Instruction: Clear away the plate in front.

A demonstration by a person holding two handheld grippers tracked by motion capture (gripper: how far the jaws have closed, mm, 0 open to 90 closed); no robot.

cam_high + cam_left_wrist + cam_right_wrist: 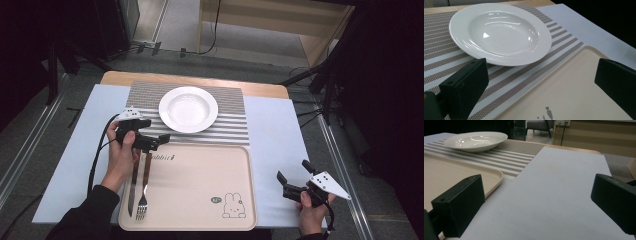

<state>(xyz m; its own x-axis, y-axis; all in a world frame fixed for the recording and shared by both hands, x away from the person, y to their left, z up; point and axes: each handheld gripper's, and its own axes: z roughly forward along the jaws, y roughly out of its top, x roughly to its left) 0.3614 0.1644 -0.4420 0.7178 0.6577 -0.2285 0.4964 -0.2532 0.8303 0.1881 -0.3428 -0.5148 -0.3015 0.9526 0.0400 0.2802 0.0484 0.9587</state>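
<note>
My left gripper [150, 141] hovers jaws wide, empty, over the tray's [200, 185] far left corner, above the knife [133, 187] and fork [143, 192] lying flat there. Both look stiff, light, slippery steel: pinch the handles. My right gripper [292, 181] idles open over the tabletop [275, 130].

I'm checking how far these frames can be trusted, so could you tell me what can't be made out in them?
- Knife and fork handles: high view, upper ends hidden under the left gripper and hand.
- Tray lettering: high view, partly covered by that gripper; the round label by the rabbit is too small to read.
- Tray print: left gripper view, cut off by the bottom edge.
</note>
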